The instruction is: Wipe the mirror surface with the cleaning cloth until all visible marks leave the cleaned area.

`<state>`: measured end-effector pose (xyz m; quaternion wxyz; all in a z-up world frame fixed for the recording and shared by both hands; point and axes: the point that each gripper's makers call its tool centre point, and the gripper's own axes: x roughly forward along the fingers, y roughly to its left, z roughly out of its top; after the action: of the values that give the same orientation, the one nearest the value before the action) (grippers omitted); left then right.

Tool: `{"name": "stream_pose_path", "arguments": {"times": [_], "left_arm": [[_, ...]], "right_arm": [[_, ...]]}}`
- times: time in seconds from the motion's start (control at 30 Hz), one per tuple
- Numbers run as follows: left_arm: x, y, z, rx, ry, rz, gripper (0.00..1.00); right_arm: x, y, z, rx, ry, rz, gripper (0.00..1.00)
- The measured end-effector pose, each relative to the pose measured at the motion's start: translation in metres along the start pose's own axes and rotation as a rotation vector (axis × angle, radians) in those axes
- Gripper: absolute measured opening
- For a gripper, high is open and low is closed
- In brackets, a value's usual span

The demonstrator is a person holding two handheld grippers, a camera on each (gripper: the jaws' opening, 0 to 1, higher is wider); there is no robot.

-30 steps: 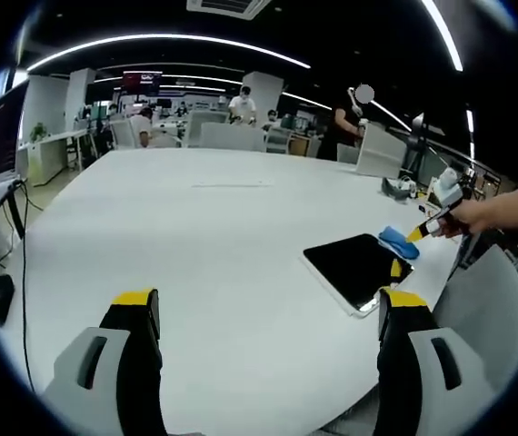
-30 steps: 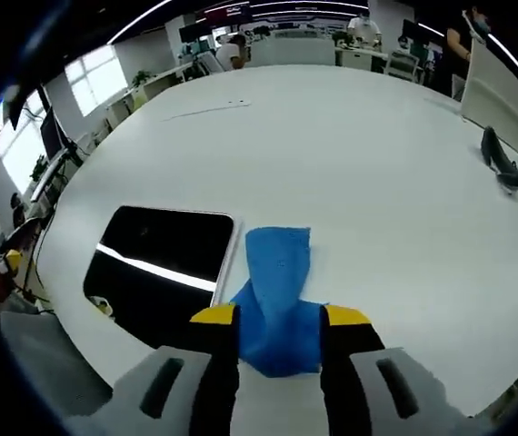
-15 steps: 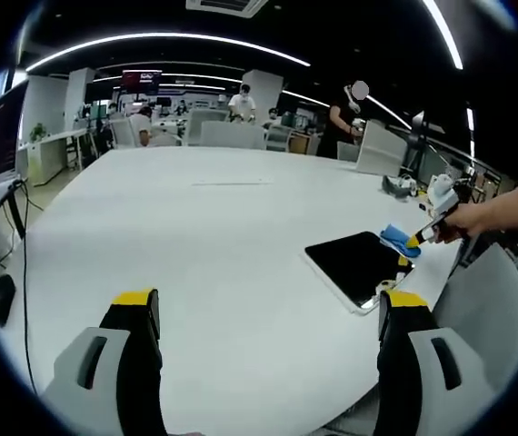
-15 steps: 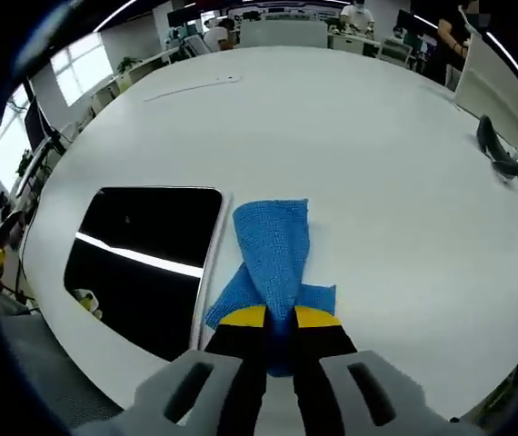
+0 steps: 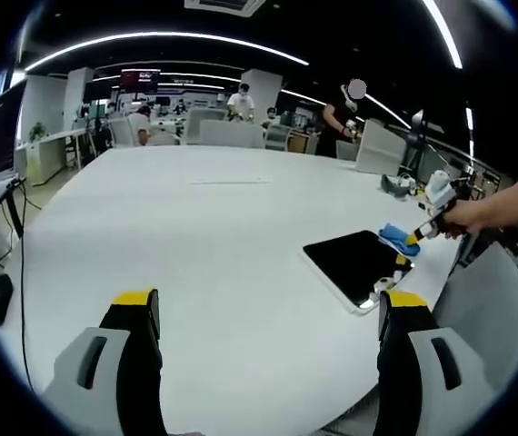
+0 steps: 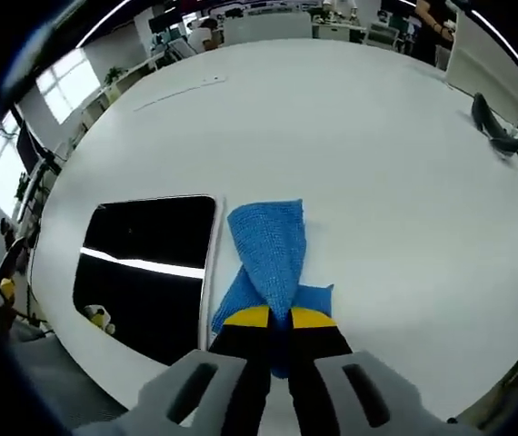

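Observation:
A flat rectangular mirror (image 6: pixel 145 270) with a pale rim lies on the white table (image 6: pixel 359 163), reflecting a dark ceiling and a light strip. Just to its right lies the blue cleaning cloth (image 6: pixel 270 252), bunched at its near end, where my right gripper (image 6: pixel 271 319) is shut on it. In the left gripper view the mirror (image 5: pixel 353 265) lies at the right near the table edge, the blue cloth (image 5: pixel 393 238) at its far corner with the right gripper (image 5: pixel 413 240) and a person's hand on it. My left gripper (image 5: pixel 268 313) is open over bare table, well left of the mirror.
The large white table (image 5: pixel 204 227) spreads far ahead. A dark object (image 6: pixel 500 143) lies near its far right edge. Grey chairs (image 5: pixel 486 300) stand by the table's right side. Desks, monitors and several people fill the office behind. Cables (image 5: pixel 18 236) hang at the left.
My right gripper went from open around the cloth's near end to shut on it, pinching the cloth. The left gripper has stayed still.

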<state>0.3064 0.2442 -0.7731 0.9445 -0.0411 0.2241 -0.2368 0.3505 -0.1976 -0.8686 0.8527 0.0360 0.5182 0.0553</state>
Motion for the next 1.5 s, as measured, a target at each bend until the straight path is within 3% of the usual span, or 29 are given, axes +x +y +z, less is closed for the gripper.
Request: {"name": "stream_pose_path", "arguments": {"times": [0.33,0.6,0.8,1.07,1.27,1.5], "left_arm": [[0.0,0.001,-0.005,-0.007,0.004,0.0,0.99],[0.0,-0.003,-0.007,-0.003,0.013,-0.009,0.99],[0.0,-0.004,-0.006,0.007,0.021,-0.015,0.99],[0.002,-0.004,-0.007,0.005,0.026,-0.015,0.99],[0.006,-0.006,-0.006,0.009,0.028,-0.021,0.99],[0.009,-0.009,-0.002,0.012,0.023,-0.027,0.99]], "right_arm": [[-0.016,0.019,0.038,0.037,-0.06,0.062,0.0],[-0.005,0.048,0.055,0.029,-0.047,0.095,0.0],[0.016,0.064,0.049,0.063,-0.004,0.137,0.01],[0.031,0.077,0.044,0.052,0.019,0.129,0.01],[0.034,0.078,0.045,0.051,0.027,0.116,0.0],[0.038,0.098,0.047,0.043,0.032,0.14,0.0]]}}
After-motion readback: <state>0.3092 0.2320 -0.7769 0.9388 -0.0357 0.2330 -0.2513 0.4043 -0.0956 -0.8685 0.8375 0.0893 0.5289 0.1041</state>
